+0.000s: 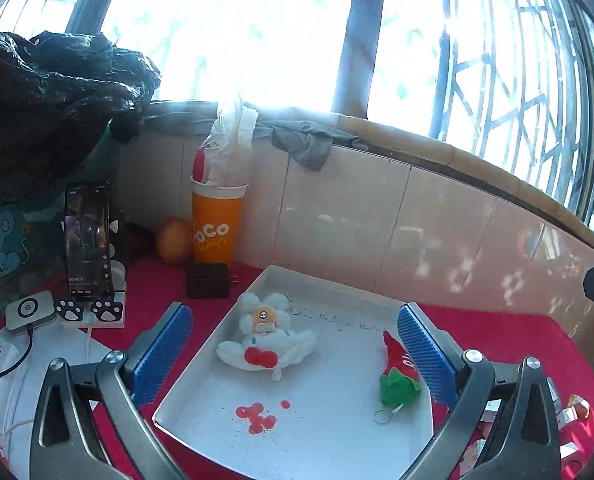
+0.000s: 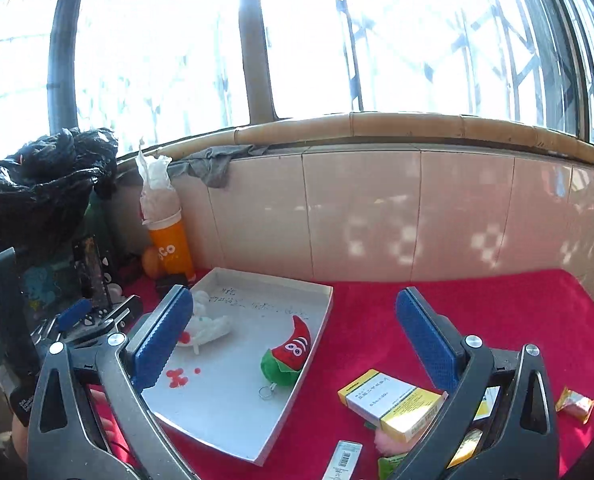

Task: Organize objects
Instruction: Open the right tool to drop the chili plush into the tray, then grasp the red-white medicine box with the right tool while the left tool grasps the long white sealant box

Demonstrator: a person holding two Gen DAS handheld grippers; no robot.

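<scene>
While the white tray [image 2: 321, 312] already holds a white plush toy [image 1: 267, 338] and a red chili keychain [image 2: 291, 354], the yellow medicine box [image 2: 391, 402], a gold packet [image 2: 575, 404] and other small packs lie on the red desk [image 2: 497, 312] beside it, so roughly half seems left; both the left gripper [image 1: 293, 354] and right gripper [image 2: 293, 344] hover with fingers spread wide, empty

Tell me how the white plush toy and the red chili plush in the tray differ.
The white plush toy is fluffy white with a red bow and an orange face patch; the red chili plush is red with a green leafy cap. The white one lies spread out toward the tray's left side; the chili is slim and curved, by the right wall. The chili shows a metal key ring; none shows on the white one. Both lie inside the tray, ungripped.
</scene>
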